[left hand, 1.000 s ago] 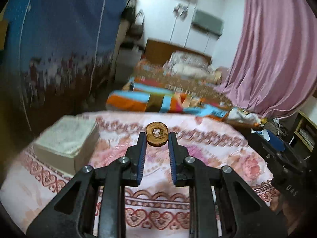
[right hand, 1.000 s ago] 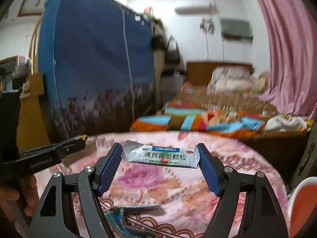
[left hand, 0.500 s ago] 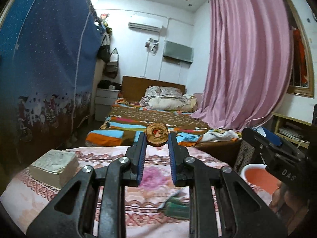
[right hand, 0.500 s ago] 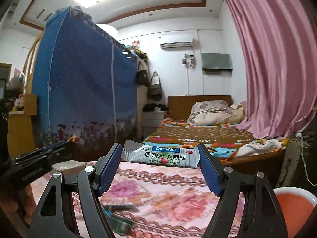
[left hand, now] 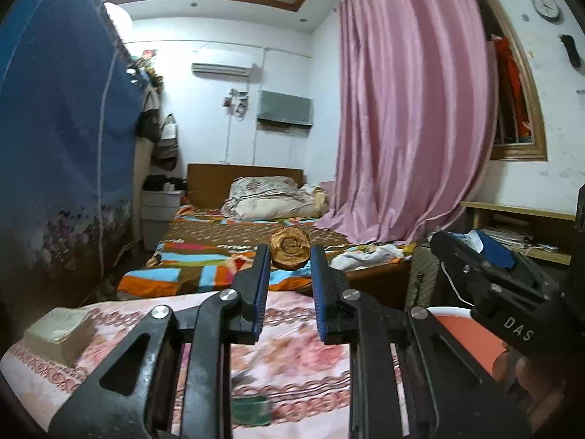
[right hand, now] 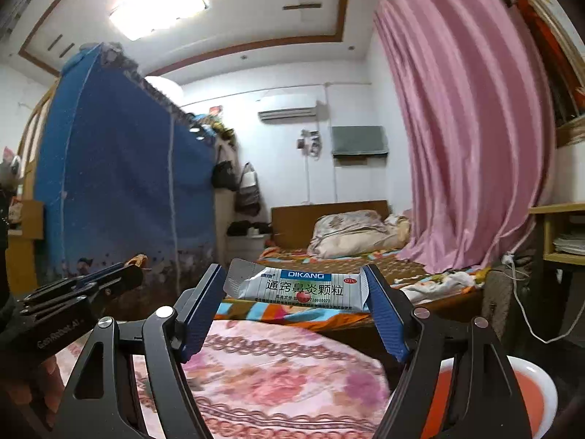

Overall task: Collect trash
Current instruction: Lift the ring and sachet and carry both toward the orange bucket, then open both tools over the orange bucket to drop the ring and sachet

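Note:
My left gripper [left hand: 290, 252] is shut on a brown, round, dried fruit slice [left hand: 290, 247], held level above the flower-patterned tablecloth [left hand: 299, 358]. In the right wrist view my right gripper [right hand: 296, 287] is shut on a silver DIKANG medicine sachet [right hand: 296, 286], gripped by its two ends and held above the tablecloth [right hand: 278, 376]. The left gripper [right hand: 133, 267] shows at that view's left with the orange-brown slice at its tip. A white bin with an orange-red inside [left hand: 464, 336] stands at lower right, also seen as the bin [right hand: 526, 402] in the right wrist view.
A thick worn book [left hand: 60, 333] lies at the table's left edge. A green wrapper [left hand: 252, 408] lies on the cloth near me. Beyond the table are a bed [left hand: 234, 252], a blue fabric wardrobe [left hand: 62, 153], a pink curtain [left hand: 409, 128] and a shelf [left hand: 519, 226].
Both grippers have risen and swung to the right with their loads. The views lifted from the tabletop to the room, and the white bin has come into sight at lower right.

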Available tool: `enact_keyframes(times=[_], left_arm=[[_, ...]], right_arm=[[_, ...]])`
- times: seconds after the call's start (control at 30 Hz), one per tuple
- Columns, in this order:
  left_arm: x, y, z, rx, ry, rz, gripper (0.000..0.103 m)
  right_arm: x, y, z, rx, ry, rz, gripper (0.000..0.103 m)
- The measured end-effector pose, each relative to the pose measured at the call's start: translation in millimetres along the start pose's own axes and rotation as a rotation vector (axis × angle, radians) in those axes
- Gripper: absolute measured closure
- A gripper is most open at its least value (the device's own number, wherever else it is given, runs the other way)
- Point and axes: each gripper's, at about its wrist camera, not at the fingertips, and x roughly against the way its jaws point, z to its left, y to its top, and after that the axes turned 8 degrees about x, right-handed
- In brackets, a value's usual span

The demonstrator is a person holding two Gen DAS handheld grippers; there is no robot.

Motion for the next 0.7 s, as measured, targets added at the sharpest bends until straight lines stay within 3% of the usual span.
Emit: enact_keyframes(times=[0.37, 0.7], left_arm=[[-32.5, -12.0, -61.8, 0.000, -0.187, 0.123, 0.097], [-61.4, -40.0, -112.1, -0.034, -0.288, 0.280, 0.097]], right_arm=[[21.2, -8.9, -59.6, -0.037, -0.168, 0.004, 0.028], [22.2, -29.2, -115.0, -0.130, -0.274, 0.135, 0.027]])
